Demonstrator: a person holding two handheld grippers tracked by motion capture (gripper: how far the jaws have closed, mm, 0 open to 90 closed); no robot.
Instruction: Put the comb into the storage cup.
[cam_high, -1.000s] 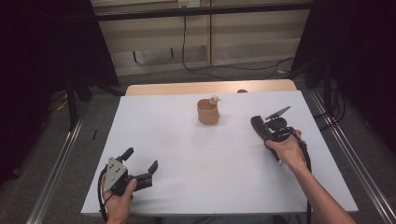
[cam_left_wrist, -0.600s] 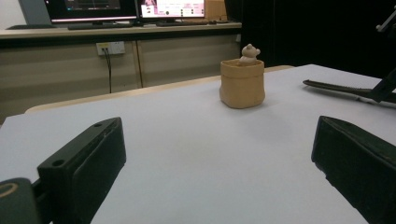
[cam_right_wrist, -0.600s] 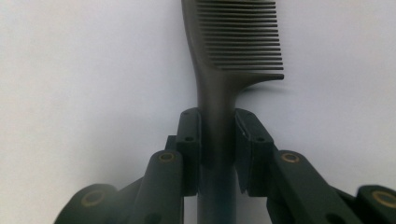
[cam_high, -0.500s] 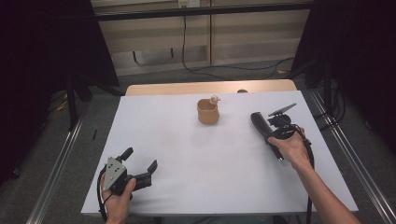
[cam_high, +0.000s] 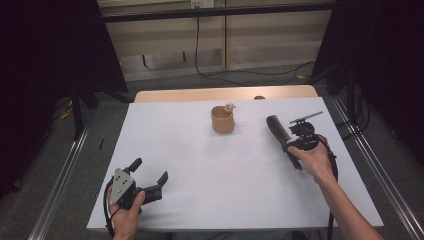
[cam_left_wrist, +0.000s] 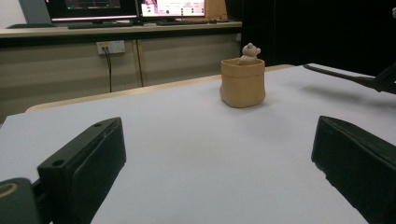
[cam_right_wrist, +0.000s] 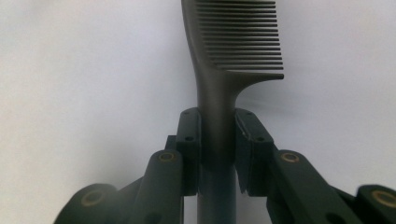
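Right gripper (cam_right_wrist: 217, 140) fingers clamped on black comb (cam_right_wrist: 224, 65) handle, above white table (cam_right_wrist: 84, 93)

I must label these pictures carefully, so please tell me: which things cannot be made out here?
- Dark grey plastic comb: its tip is cut off by the right gripper view's top edge.
- Small beige figure in the tan pot: its lower body is hidden by the pot's wall.
- Monitor screens, left gripper view: too small to read.

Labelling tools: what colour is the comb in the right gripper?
Dark grey comb, clearest in the right gripper view.

Comb (cam_right_wrist: 236, 51) tip cut by top edge; handle end hidden under right tool (cam_right_wrist: 217, 154).
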